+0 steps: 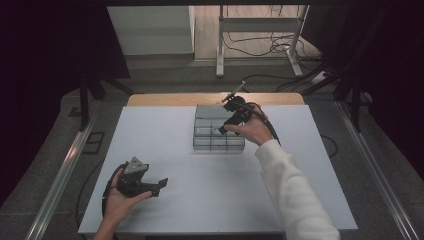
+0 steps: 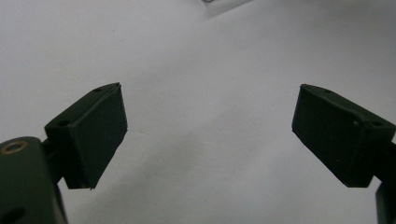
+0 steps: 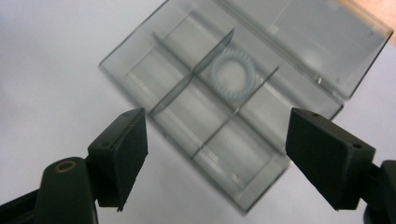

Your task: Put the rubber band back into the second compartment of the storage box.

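A clear plastic compartment box [image 1: 218, 142] lies open at the back middle of the white table [image 1: 165, 150], its lid [image 1: 210, 111] folded away from me. In the right gripper view the box [image 3: 177, 100] has thin dividers, and a pale blue coiled ring [image 3: 232, 73] rests in one middle compartment. My right gripper [image 1: 223, 129] hovers over the box, tilted down at it; its jaws [image 3: 217, 135] stand wide open and hold nothing. My left gripper [image 1: 159, 187] is held low at the table's front left, and its jaws [image 2: 217, 121] are open over bare white surface.
A wooden strip [image 1: 165, 99] borders the table's far edge. Beyond it on the floor stand a metal frame [image 1: 220, 45] and loose cables [image 1: 265, 47]. Metal rails [image 1: 60, 175] run along both sides of the table. Black cables trail from both grippers.
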### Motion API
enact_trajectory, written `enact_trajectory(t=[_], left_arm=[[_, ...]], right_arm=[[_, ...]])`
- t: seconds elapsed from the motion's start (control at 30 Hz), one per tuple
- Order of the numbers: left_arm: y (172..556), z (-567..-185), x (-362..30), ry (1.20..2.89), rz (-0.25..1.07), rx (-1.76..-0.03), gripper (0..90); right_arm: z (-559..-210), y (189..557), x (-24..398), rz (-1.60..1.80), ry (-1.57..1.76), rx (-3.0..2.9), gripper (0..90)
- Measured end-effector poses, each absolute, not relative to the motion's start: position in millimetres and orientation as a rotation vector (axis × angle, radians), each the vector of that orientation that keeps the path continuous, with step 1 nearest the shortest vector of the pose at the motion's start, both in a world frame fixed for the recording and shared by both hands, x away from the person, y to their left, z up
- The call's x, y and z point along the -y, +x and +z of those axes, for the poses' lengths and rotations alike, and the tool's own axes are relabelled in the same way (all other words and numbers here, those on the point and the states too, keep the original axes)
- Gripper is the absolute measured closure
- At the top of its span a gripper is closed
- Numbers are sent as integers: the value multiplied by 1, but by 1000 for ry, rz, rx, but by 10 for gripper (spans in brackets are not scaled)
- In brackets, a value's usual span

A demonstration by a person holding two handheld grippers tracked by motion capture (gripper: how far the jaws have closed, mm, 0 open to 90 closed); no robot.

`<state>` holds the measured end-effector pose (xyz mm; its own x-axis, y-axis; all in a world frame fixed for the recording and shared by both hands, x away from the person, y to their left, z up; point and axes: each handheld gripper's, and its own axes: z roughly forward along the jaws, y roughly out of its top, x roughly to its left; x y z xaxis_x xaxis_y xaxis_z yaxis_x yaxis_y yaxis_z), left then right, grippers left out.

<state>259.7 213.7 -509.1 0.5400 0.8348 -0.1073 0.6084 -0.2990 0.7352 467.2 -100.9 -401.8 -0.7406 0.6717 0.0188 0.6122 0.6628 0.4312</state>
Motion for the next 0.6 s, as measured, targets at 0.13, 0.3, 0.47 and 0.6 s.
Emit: enact_trajectory(t=[0.13, 0.3, 0.47, 0.6], left_arm=[[260, -509, -213, 2039, 384, -1162, 101], [260, -510, -212, 2041, 384, -1170, 101], [260, -510, -212, 2042, 383, -1171, 100], [260, -510, -213, 2043, 384, -1172, 100]], right_arm=[[-401, 450, 116, 626, 1059, -2745, 217], [-404, 429, 138, 617, 1053, -2759, 215], [-410, 408, 164, 624, 1080, -2760, 216], [-415, 392, 183, 653, 1100, -2758, 216]])
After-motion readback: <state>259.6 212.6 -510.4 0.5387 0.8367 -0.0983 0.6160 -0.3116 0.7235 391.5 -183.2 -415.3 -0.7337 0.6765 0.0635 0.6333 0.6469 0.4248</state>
